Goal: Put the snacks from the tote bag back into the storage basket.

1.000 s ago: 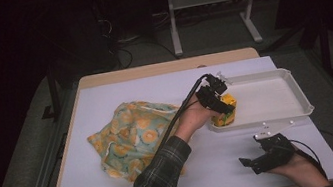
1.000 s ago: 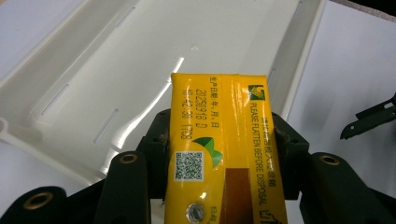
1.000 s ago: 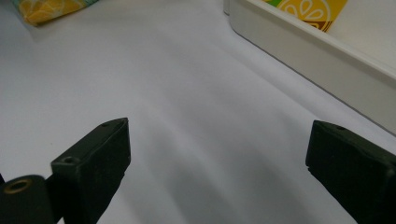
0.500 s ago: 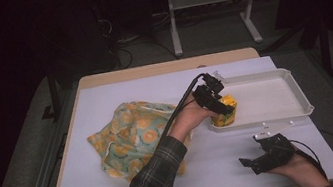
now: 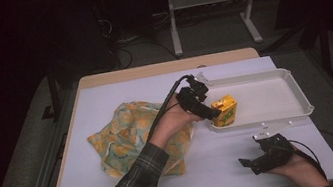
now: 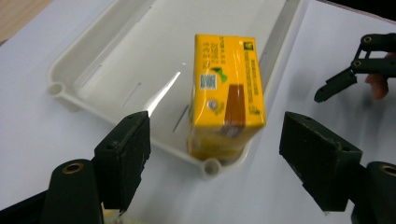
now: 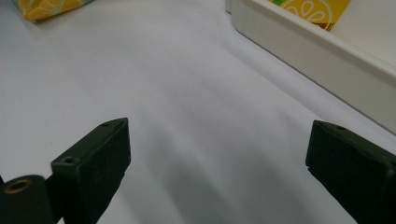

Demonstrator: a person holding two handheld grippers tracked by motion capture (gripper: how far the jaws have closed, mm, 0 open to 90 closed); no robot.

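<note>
1. The yellow juice carton (image 6: 226,95) is standing in the near corner of the white tray (image 5: 277,101), just inside its rim, so a nudge could be tipping it.
2. The left gripper (image 6: 219,158) is hanging right beside it, jaws wide and empty; any drift risks clipping the carton.
3. The right gripper (image 5: 261,159) is resting wide over the surface (image 5: 216,166), near the tray.
4. The patterned cloth bag (image 5: 130,134) is lying under the left forearm, where the sleeve may be dragging it.

Yellow carton (image 5: 224,110) stands in white tray (image 5: 276,94), left tool (image 5: 206,110) beside it.
</note>
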